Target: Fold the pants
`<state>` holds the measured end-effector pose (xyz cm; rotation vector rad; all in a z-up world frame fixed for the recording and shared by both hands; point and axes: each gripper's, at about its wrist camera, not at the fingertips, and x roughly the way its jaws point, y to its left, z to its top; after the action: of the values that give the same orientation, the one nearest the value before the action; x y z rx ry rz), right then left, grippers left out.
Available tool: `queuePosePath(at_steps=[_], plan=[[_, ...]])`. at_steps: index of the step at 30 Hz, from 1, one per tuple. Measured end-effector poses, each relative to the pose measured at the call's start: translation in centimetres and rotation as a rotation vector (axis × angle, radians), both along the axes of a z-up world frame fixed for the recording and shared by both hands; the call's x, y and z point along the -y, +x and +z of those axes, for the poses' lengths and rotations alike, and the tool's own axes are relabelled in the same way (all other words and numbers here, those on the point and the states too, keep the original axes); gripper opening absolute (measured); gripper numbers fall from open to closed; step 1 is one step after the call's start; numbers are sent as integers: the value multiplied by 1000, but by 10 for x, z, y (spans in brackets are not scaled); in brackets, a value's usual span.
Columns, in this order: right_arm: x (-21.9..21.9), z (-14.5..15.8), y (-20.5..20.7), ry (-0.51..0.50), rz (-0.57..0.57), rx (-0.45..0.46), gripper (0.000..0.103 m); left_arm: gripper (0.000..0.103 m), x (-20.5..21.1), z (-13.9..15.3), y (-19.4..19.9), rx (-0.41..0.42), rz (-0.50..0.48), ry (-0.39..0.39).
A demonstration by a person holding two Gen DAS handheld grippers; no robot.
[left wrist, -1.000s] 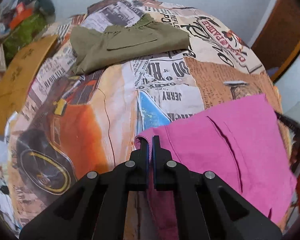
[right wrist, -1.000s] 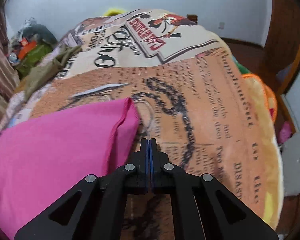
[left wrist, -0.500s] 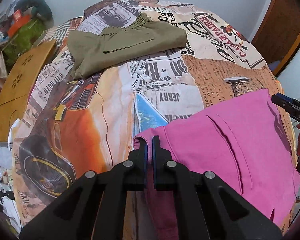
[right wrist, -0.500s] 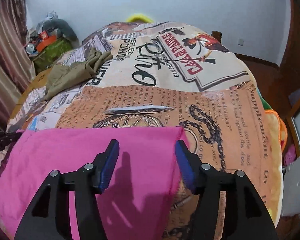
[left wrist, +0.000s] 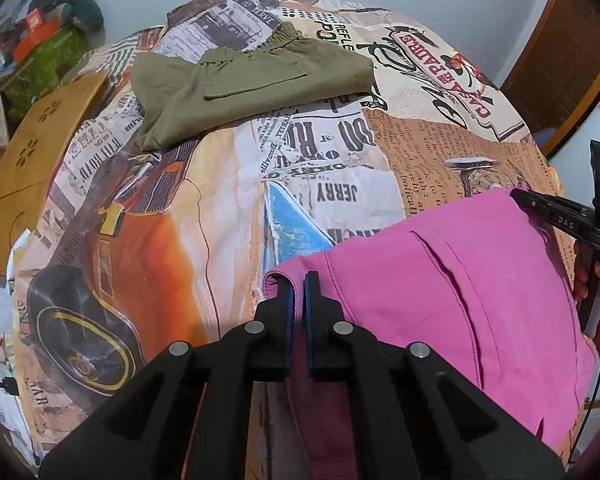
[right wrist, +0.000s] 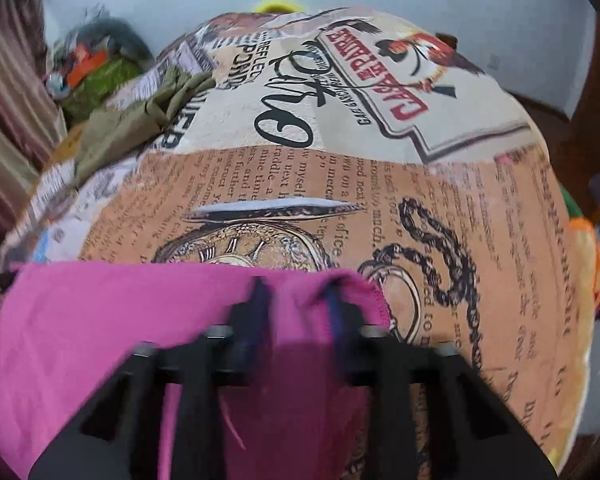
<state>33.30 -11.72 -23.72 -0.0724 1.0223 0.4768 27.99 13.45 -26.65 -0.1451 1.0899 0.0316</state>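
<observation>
The pink pants (left wrist: 440,300) lie flat on the printed bedspread at the near edge of the bed. My left gripper (left wrist: 296,284) is shut on their near left corner. My right gripper (right wrist: 296,292) is open, its two fingers astride the far right edge of the pink pants (right wrist: 120,320); that view is blurred by motion. The right gripper also shows in the left wrist view (left wrist: 556,216), at the pants' far right corner.
Folded olive green pants (left wrist: 252,80) lie at the far side of the bed, also in the right wrist view (right wrist: 132,128). A tan board (left wrist: 32,164) rests at the bed's left edge. Clutter (left wrist: 40,52) is piled far left. A wooden door (left wrist: 564,52) stands far right.
My right gripper opened, left the bedspread beside the pants and moved over their far right edge, its fingers now closing in. My left gripper kept its hold on the near left corner.
</observation>
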Motion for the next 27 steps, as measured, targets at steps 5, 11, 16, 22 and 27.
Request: queuePosePath(at_steps=[5,11,16,22,27], plan=[[-14,-7,-4,-129,59,45,7,3,4,2,5,8,22,60],[-18,-9,-5,-198,72,58,6,4,-1,3,12,-2,25,113],[-21,-10,-6,-216,77,65,6,10,-8,-2,7,-41,9,105],[-15,1,-6,-231,40,75,23,16,-10,16,-8,-34,-31,99],[-9,32,-16,-146,14,76,27,28,-1,45,-8,36,-47,127]])
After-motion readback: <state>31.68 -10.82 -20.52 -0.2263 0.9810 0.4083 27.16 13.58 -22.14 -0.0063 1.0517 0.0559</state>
